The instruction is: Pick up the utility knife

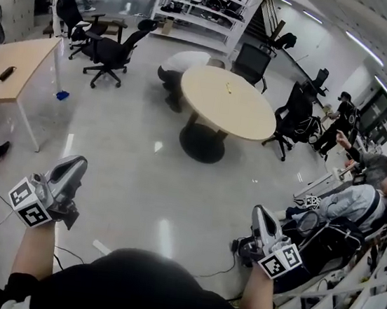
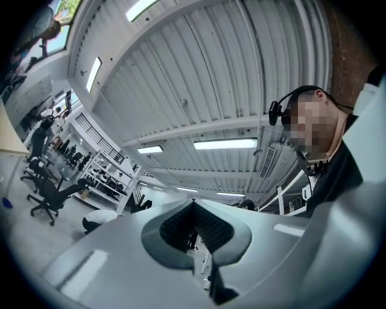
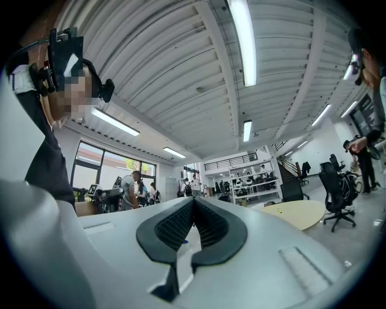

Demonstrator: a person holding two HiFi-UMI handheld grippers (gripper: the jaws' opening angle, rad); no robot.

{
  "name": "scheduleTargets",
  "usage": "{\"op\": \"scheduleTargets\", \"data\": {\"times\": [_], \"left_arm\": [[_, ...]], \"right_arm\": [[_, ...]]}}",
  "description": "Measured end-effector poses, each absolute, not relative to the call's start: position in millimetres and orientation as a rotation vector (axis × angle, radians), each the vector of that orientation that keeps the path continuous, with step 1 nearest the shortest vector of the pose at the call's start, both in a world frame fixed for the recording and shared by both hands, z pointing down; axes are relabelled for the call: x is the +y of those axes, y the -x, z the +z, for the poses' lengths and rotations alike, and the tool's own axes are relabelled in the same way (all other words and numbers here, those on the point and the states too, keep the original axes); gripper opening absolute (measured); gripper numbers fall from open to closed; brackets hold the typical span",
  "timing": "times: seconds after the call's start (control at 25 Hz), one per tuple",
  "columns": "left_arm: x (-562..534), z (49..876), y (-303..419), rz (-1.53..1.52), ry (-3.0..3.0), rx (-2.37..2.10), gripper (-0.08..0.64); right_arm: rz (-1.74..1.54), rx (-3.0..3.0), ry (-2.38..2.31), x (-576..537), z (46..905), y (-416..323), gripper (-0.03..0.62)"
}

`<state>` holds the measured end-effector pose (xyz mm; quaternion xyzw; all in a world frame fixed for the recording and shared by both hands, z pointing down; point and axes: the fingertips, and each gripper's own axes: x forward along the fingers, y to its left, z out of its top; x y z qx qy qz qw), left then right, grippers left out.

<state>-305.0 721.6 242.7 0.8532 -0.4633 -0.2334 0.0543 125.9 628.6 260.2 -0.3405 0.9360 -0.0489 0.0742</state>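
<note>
Head view: left gripper (image 1: 73,164), right gripper (image 1: 259,213) jaws shut, empty. Likely knife (image 1: 228,88) on counter (image 1: 248,118): probably light, rigid; grip mid-handle.

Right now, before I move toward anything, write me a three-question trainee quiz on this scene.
1. True or false: the left tool has something gripped between its jaws.
2. The small yellow item lies on: A the round table; B the floor; C an office chair.
3. Fill in the blank: the jaws of the right tool are ____, with nothing between them.
Key: 1 false; 2 A; 3 shut.
</note>
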Motion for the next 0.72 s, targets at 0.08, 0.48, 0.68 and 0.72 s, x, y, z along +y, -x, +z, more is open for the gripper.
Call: {"op": "scheduleTargets", "data": {"times": [0.08, 0.48, 0.68, 0.72], "left_arm": [[712, 238, 297, -0.695, -2.592, -1.436, -0.006], [653, 209, 184, -0.670, -2.628, -1.504, -0.006], [613, 213, 112, -0.621, -2.641, -1.455, -0.006], [605, 214, 101, -0.611, -2.644, -1.443, -0.006]], "right_arm": [[-0.147, 2.808, 0.992, 612, 260, -133, 0.014], [-0.150, 2.778, 0.880, 525, 249, -229, 0.014], [-0.170, 2.773, 0.906, 497, 265, -295, 0.015], [-0.174, 2.771, 0.913, 492, 269, -305, 0.015]]}}
